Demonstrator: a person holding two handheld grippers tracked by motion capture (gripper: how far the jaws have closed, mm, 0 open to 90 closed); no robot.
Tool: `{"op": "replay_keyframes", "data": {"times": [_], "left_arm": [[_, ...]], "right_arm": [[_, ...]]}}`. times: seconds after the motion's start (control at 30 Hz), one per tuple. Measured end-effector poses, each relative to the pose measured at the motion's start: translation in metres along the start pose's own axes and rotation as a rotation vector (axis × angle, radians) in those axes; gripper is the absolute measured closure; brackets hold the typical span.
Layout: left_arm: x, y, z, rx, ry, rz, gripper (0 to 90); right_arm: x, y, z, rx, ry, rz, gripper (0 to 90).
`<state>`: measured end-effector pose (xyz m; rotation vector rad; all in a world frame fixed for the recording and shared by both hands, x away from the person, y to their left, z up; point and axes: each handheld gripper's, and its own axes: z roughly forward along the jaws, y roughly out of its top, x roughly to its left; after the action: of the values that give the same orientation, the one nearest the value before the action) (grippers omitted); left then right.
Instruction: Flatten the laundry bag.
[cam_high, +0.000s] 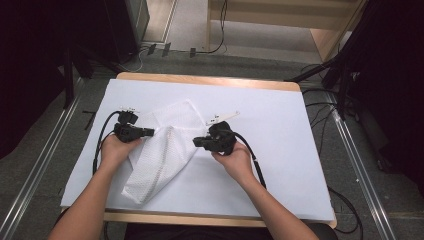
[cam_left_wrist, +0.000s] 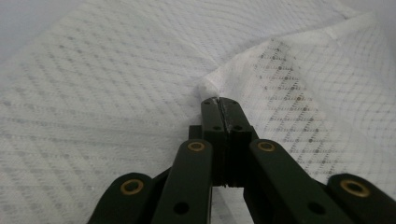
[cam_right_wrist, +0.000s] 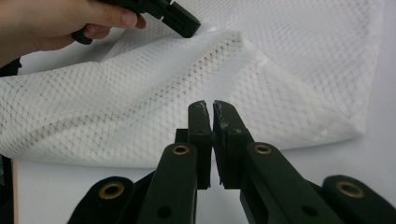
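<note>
Pinched shut on a fold of the white mesh cloth, the left gripper holds it mid-table; the right gripper, nearly closed and empty, should likely bite an edge before pulling.

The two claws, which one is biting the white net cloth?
The left claw: its jaws are pressed shut on a fold of the white net cloth. The right claw sits just off the cloth's edge, pinching nothing.
</note>
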<state>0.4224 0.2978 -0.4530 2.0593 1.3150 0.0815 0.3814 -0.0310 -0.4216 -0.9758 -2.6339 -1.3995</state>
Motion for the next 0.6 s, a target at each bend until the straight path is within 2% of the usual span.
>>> {"op": "replay_keyframes", "data": {"times": [0.07, 0.13, 0.23, 0.33, 0.4, 0.53, 0.6], "left_arm": [[-0.002, 0.002, -0.002, -0.010, -0.024, -0.008, 90.0], [-0.004, 0.004, -0.006, -0.039, -0.065, -0.027, 90.0], [-0.015, 0.009, -0.017, -0.073, -0.091, -0.009, 90.0], [-0.037, 0.015, -0.028, -0.100, -0.121, 0.047, 90.0], [-0.050, 0.018, -0.031, -0.113, -0.126, 0.086, 90.0], [-0.078, 0.024, -0.031, -0.102, -0.150, 0.164, 90.0], [-0.089, 0.026, -0.031, -0.100, -0.162, 0.187, 90.0]], "right_arm": [[-0.003, 0.000, -0.003, -0.003, -0.007, 0.006, 87.6], [-0.007, -0.001, -0.006, -0.007, -0.018, 0.010, 87.6], [-0.012, -0.001, -0.010, -0.021, -0.031, 0.020, 87.6], [-0.017, -0.001, -0.014, -0.027, -0.041, 0.031, 87.6], [-0.020, -0.001, -0.016, -0.031, -0.048, 0.038, 87.6], [-0.024, -0.002, -0.018, -0.030, -0.064, 0.043, 87.6], [-0.027, -0.003, -0.021, -0.028, -0.073, 0.049, 87.6]]}}
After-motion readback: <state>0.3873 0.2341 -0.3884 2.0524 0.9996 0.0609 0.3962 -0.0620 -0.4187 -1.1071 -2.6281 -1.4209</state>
